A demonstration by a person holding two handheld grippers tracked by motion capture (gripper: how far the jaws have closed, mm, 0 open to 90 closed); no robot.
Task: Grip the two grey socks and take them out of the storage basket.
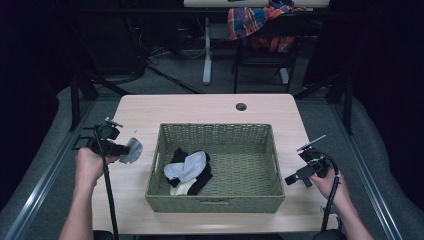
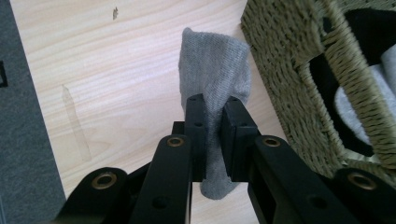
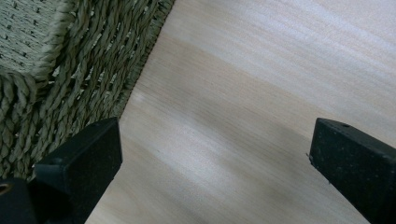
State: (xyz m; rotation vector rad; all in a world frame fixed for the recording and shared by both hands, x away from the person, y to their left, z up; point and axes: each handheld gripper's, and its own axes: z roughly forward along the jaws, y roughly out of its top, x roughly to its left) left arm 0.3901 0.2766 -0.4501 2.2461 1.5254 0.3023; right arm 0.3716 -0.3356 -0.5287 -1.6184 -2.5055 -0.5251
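Clamping one grey sock (image 2: 212,79) in the left gripper (image 2: 212,109), we are holding the right gripper (image 3: 215,149) apart beside one wicker basket (image 1: 215,204).

I am finding no legible text, label, brand, number or sign in any of the three views.
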